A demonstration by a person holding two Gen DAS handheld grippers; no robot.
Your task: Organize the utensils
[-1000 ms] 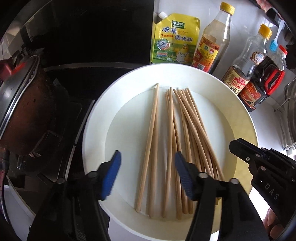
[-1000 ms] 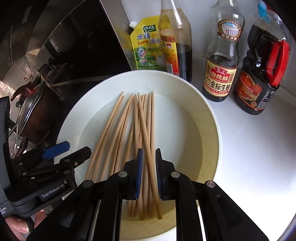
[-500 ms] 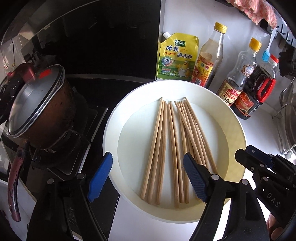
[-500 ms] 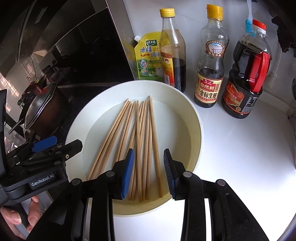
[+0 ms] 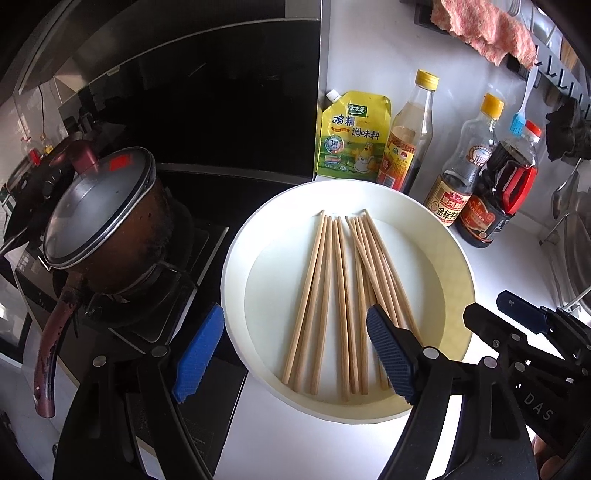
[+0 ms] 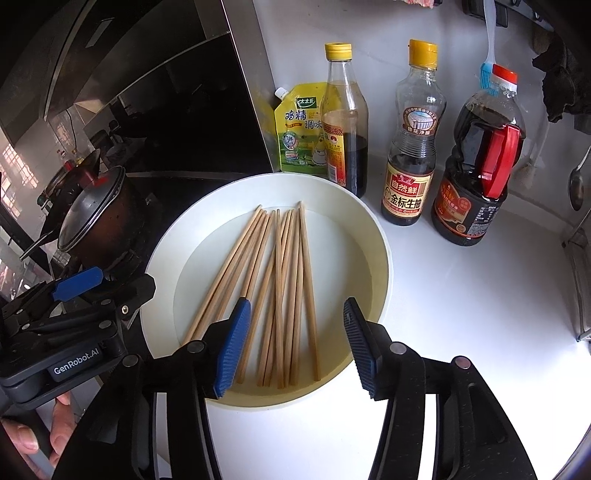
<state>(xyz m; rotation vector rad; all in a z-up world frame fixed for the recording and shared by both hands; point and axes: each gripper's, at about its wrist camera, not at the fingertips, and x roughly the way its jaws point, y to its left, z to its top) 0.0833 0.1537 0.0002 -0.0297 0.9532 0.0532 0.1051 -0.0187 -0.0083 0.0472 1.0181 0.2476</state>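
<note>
Several wooden chopsticks (image 5: pixel 332 295) (image 6: pixel 280 277) lie side by side in a shallow white plate (image 5: pixel 458 258) (image 6: pixel 380 258) on the white counter. My left gripper (image 5: pixel 294 310) hovers above the plate's near left part, open and holding nothing. My right gripper (image 6: pixel 295 302) hangs over the near ends of the chopsticks; its jaws are opening, the pads touch nothing, and the sticks lie below them. Each gripper also shows at the edge of the other's view: the right gripper (image 5: pixel 517 325) and the left gripper (image 6: pixel 74 284).
A lidded brown pot (image 5: pixel 99 221) sits on the black stove left of the plate. Behind the plate stand a yellow seasoning pouch (image 5: pixel 351 140) and three sauce bottles (image 6: pixel 410 177). A blue brush (image 6: pixel 489 55) and a pink cloth (image 5: pixel 487 29) hang on the wall.
Both grippers rose and drew back from the plate. The right jaws went from nearly shut around the chopsticks to wide apart. The left jaws widened a little. The chopsticks now lie closer together.
</note>
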